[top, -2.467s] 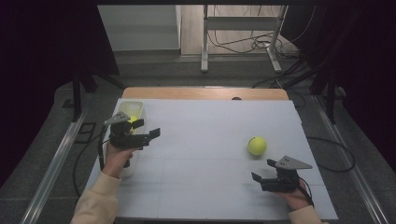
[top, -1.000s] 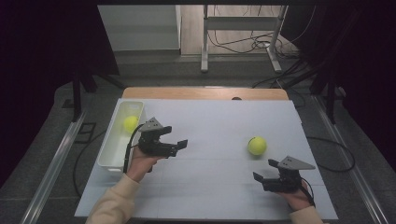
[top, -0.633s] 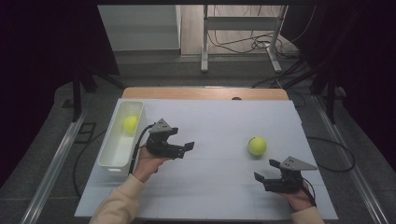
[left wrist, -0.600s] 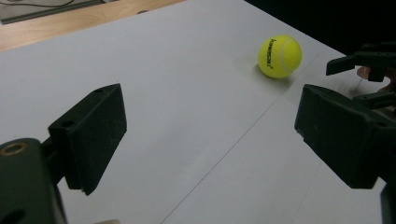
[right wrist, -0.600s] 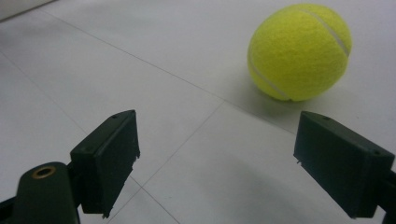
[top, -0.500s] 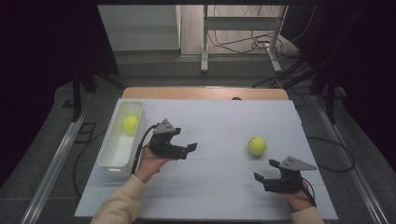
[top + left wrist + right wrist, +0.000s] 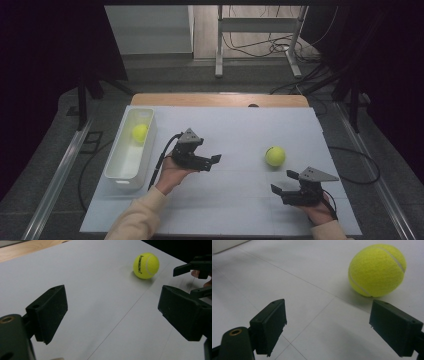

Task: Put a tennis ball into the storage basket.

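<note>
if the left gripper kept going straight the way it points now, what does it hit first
Probably the tennis ball on the table: the open left gripper points roughly at it, bare table between.

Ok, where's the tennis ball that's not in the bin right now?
In the high view the loose tennis ball lies on the white table right of centre, just beyond the right tongs and apart from them, with the left tongs pointing toward it.

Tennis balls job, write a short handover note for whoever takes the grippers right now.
Left gripper: open, empty, over mid-table, jaws aimed at the loose tennis ball.
Right gripper: open, empty, low near the table's front right, the same ball just ahead of it.
Done: one ball lies in the white bin at the left.
Left: grasp the loose ball, likely for the bin too.
</note>
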`<state>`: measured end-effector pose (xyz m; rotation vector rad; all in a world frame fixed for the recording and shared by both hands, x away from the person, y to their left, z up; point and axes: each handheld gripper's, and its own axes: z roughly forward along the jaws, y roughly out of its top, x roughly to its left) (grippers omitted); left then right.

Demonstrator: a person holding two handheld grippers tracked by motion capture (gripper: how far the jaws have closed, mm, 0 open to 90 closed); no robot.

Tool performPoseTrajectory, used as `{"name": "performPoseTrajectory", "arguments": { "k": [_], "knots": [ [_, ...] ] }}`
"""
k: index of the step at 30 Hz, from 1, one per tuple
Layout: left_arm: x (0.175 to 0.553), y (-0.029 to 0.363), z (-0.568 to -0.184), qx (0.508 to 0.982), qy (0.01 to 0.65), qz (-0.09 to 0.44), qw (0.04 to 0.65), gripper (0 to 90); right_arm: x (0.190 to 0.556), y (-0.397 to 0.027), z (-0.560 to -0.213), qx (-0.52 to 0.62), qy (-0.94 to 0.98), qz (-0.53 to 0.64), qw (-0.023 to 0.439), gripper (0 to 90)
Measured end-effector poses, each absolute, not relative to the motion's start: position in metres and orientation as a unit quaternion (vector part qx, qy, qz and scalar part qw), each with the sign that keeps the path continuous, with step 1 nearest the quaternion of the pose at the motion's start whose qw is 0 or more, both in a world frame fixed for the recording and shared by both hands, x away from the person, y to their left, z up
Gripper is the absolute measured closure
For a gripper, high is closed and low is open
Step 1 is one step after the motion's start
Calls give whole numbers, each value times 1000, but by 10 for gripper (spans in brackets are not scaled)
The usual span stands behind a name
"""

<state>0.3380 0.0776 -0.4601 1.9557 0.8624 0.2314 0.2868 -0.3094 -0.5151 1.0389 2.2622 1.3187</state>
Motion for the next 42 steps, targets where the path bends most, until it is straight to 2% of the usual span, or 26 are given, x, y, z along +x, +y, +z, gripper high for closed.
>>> {"name": "performPoseTrajectory", "arguments": {
  "k": [42],
  "knots": [
    [364,24,-478,815,342,70,462,99,286,-308,-515,364,794,460,161,150]
  ]
}}
